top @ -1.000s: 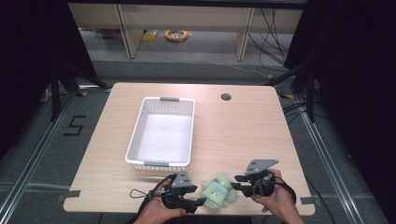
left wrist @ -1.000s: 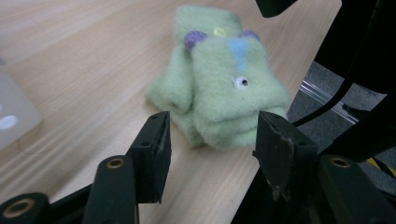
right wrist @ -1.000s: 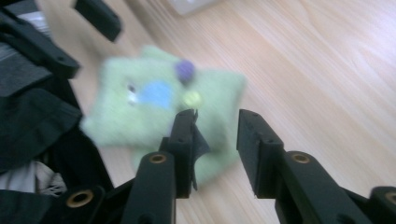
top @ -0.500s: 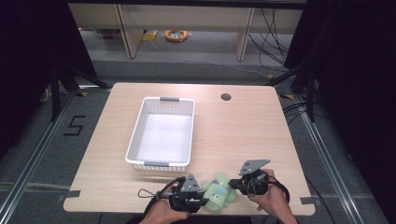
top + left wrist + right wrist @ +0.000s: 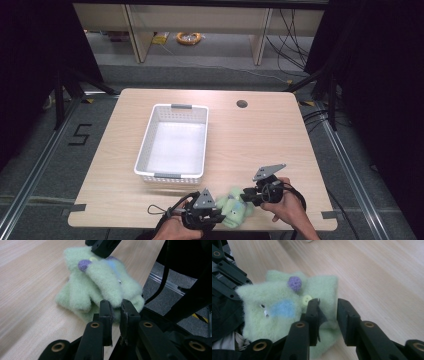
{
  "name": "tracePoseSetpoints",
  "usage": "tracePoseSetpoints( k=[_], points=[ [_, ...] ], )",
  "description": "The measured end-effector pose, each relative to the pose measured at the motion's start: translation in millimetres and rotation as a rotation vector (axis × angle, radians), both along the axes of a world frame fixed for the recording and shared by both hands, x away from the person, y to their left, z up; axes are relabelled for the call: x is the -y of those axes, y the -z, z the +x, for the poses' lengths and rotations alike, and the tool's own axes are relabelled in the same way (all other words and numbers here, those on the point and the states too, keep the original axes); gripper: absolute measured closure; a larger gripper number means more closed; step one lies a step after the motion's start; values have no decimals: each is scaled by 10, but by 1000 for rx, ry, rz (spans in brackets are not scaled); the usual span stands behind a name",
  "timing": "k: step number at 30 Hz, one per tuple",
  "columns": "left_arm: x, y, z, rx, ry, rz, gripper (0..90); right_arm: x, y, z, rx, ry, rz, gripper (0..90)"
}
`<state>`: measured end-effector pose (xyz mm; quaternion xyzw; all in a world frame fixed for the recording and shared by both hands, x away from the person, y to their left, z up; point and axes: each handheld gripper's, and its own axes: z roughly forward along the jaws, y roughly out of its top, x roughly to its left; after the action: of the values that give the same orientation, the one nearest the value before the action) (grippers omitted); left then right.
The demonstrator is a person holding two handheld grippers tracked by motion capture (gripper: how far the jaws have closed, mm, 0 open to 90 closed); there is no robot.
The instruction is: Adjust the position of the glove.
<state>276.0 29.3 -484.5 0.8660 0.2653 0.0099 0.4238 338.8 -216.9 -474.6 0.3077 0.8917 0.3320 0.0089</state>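
Observation:
A pale green plush toy [image 5: 235, 212] with a purple knob, a blue patch and a yellow button lies near the table's front edge, between my two grippers. My left gripper [image 5: 220, 216] comes at it from the left. In the left gripper view its jaws [image 5: 116, 308] stand almost together, pinching the toy's [image 5: 100, 282] near edge. My right gripper [image 5: 246, 196] holds the other side. In the right gripper view a fold of the toy [image 5: 274, 307] sits between the jaws [image 5: 328, 308], just beside the button.
A white perforated basket [image 5: 145, 150] stands empty left of the table's middle, just behind the left gripper. A round cable hole [image 5: 242, 104] is at the back. The table's front edge [image 5: 300, 229] runs right below both hands.
Both grippers have moved inward, the left one to the right and the right one to the left, and now grip the toy from both sides. The toy has barely shifted.

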Motion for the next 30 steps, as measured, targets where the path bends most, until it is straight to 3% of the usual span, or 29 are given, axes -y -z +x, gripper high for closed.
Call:
tracePoseSetpoints(
  k=[1,3,4,5,6,7,9,14,15,16,17,18,19,20,22,23,26,27,28,29,30],
  points=[
    [-5,-4,3,6,1,16,804,-14,13,0,-1,-3,14,826],
    [10,0,-14,-11,-12,-4,806,-16,-5,-3,-4,-33,-13,866],
    [5,-5,-1,9,9,9,806,-16,-5,-3,-4,-33,-13,866],
    [17,-1,-22,-15,-9,-11,810,-44,-22,-6,41,-62,-27,876],
    [17,-1,-22,-15,-9,-11,811,-44,-22,-6,41,-62,-27,876],
    [16,-24,-31,-19,-2,-24,813,-74,-92,0,67,-85,-54,878],
    [37,-72,-66,-9,2,-39,815,-133,-162,27,110,-108,-60,878],
    [129,-179,-134,18,29,-67,819,-304,-321,109,135,-165,-82,877],
    [185,-198,-150,9,31,-86,820,-410,-357,166,144,-230,-87,878],
    [197,-201,-133,31,43,-80,820,-461,-365,188,140,-253,-86,877],
    [197,-201,-133,31,43,-80,820,-461,-365,188,140,-253,-86,877],
    [234,-177,-102,20,33,-79,819,-549,-352,248,137,-307,-102,877],
    [234,-177,-102,20,33,-79,819,-549,-352,248,137,-307,-102,877],
    [273,-123,-75,-7,7,-87,819,-609,-305,304,112,-333,-110,877],
    [287,-84,-46,-12,10,-95,820,-646,-240,353,91,-353,-102,877],
    [320,-35,-34,-45,-15,-106,819,-653,-221,372,82,-360,-105,877],
    [348,-12,-14,-34,6,-100,816,-659,-190,391,71,-360,-93,875],
    [354,2,-13,-43,-3,-83,801,-652,-145,397,63,-354,-87,869],
    [371,11,-29,-60,-6,-106,785,-660,-122,382,58,-356,-72,861],
    [367,22,-28,-53,13,-92,785,-660,-122,382,58,-356,-72,861],
    [352,47,-45,-86,26,-102,708,-643,-93,351,50,-316,-36,796]
  ],
)
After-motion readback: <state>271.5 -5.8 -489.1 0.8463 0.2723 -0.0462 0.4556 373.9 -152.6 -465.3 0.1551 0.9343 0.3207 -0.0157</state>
